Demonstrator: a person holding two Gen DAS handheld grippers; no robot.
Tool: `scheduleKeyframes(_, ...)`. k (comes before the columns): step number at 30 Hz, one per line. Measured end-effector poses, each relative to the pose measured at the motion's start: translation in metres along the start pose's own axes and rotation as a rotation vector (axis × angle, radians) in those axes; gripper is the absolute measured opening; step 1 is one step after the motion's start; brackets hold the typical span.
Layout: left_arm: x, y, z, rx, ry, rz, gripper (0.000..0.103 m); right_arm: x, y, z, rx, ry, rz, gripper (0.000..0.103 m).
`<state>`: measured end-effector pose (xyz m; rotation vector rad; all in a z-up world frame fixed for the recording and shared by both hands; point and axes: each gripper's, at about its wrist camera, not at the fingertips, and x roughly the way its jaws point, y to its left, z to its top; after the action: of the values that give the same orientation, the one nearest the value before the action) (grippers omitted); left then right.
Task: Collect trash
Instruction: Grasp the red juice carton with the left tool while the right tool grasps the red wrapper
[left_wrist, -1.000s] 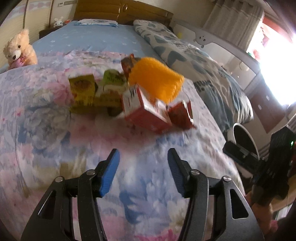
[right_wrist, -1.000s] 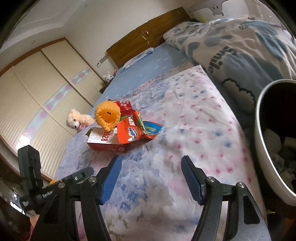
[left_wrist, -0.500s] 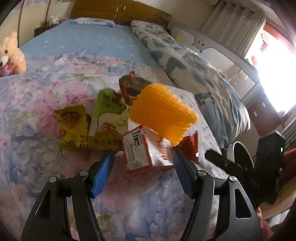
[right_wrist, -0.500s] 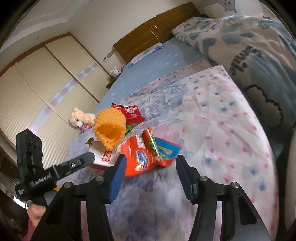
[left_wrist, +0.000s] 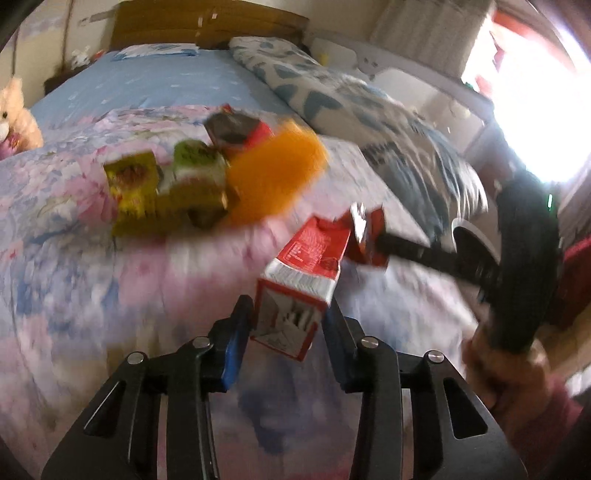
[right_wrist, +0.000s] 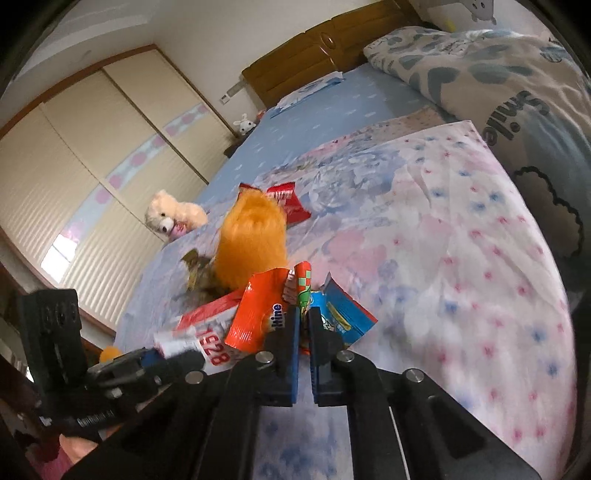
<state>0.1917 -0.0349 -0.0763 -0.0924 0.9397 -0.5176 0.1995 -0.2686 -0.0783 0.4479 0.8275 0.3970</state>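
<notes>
Trash lies on the floral bedspread. My left gripper (left_wrist: 288, 325) is shut on a red and white carton (left_wrist: 295, 291), which also shows in the right wrist view (right_wrist: 207, 332). My right gripper (right_wrist: 303, 325) is shut on an orange and blue snack wrapper (right_wrist: 258, 314), seen from the left wrist view as a red packet (left_wrist: 369, 236). An orange foam sleeve (left_wrist: 273, 181) lies behind, next to a yellow packet (left_wrist: 133, 181), a green packet (left_wrist: 195, 166) and a red packet (left_wrist: 240, 129). The sleeve also shows in the right wrist view (right_wrist: 251, 240).
A teddy bear (right_wrist: 173, 218) sits at the bed's left side. A folded blue and white quilt (right_wrist: 498, 74) lies along the right. A white bin rim (left_wrist: 469, 240) shows beside the bed. The wooden headboard (left_wrist: 207, 18) is at the far end.
Both grippers moved in and closed: the left on the red and white carton, the right on the snack wrapper. The carton has swung end-on and the view is blurred by motion.
</notes>
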Motion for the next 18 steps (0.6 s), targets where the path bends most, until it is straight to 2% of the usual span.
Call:
scheduleKeyframes(5,0.000,-0.011,-0.025,0.063,0.039,0.031,0.037,-0.027,-0.004,-0.015,-0.034,0.014,-0.062,0.004)
scheduleKeyframes(7,0.000,-0.012,-0.028,0.080,0.036,0.057,0.044,-0.033,-0.005,-0.020,-0.065,0.023,-0.112,0.004)
scheduleKeyframes(8,-0.001,-0.013,-0.028,0.082,0.030,0.065,0.050,-0.035,-0.004,-0.023,-0.087,0.030,-0.141,0.005)
scheduleKeyframes(9,-0.001,-0.013,-0.027,0.084,0.022,0.075,0.055,-0.034,-0.005,-0.024,-0.093,0.036,-0.146,0.010)
scheduleKeyframes(11,-0.003,-0.013,-0.025,0.088,0.007,0.088,0.058,-0.034,-0.006,-0.024,-0.089,0.030,-0.153,0.011)
scheduleKeyframes(14,-0.003,-0.013,-0.019,0.084,-0.015,0.097,0.059,-0.031,-0.001,-0.023,-0.092,0.011,-0.163,0.021)
scheduleKeyframes(16,0.000,-0.014,-0.016,0.081,-0.018,0.098,0.059,-0.027,0.002,-0.023,-0.098,-0.002,-0.169,0.023)
scheduleKeyframes(17,0.003,-0.015,-0.014,0.083,-0.017,0.097,0.053,-0.024,0.004,-0.023,-0.103,-0.005,-0.173,0.022)
scheduleKeyframes(18,0.005,-0.016,-0.013,0.087,-0.015,0.096,0.034,-0.022,0.006,-0.023,-0.105,-0.005,-0.176,0.019)
